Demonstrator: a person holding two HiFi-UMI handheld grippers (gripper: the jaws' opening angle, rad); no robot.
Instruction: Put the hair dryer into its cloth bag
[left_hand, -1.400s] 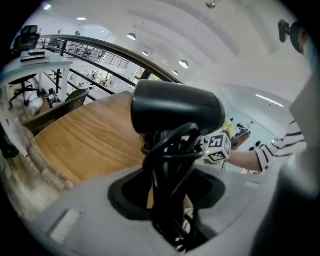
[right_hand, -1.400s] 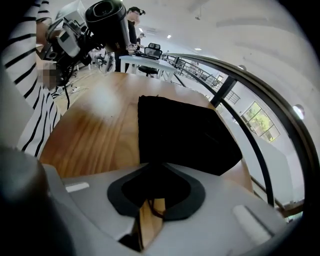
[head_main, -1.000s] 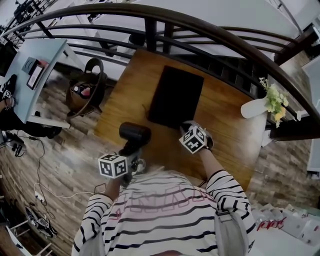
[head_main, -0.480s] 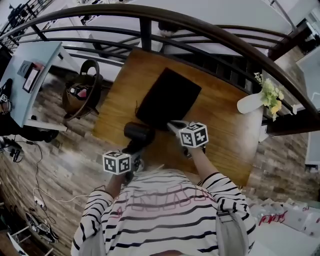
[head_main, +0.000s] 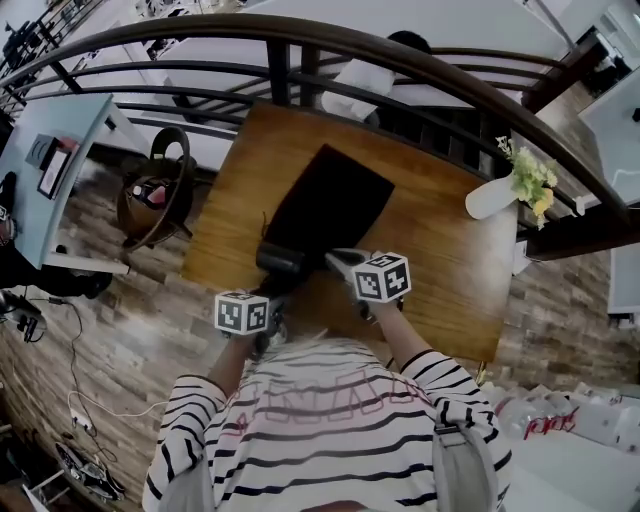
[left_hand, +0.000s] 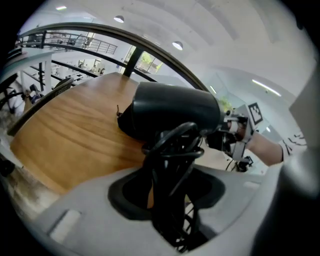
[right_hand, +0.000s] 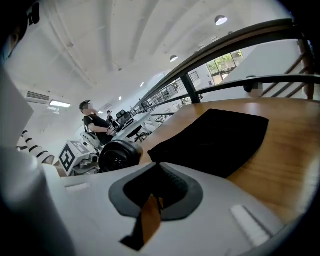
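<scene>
The greatest risk is judged to lie at the bag's mouth. The cloth bag (right_hand: 215, 140) is pinched at its near edge by the right hand-held gripper (right_hand: 159, 171), whose jaws are closed together on the cloth. Whether one layer or both layers are caught cannot be told. If both are caught, the mouth would be held shut and the hair dryer (left_hand: 175, 112) would only push the bag across the counter (head_main: 450, 260) towards 12 o'clock. A thin pinch of cloth could also be pulled free by that push. The cord is wound round the dryer's handle, and a loose loop could be snagged on the bag's rim.

In the head view the bag is laid flat on the counter with the dryer at its 7 o'clock corner. Contact between them cannot be confirmed. A white vase (head_main: 490, 200) with flowers is seen well apart at the bag's 3 o'clock.

The dryer is gripped by its cord-wrapped handle in the left hand-held gripper (left_hand: 169, 187), with the barrel carried crosswise above the jaws. That gripper is pointed forward and down from the person's 11 o'clock. The right one is reached in from 1 o'clock at a shallower downward slant, its marker cube tilted.
</scene>
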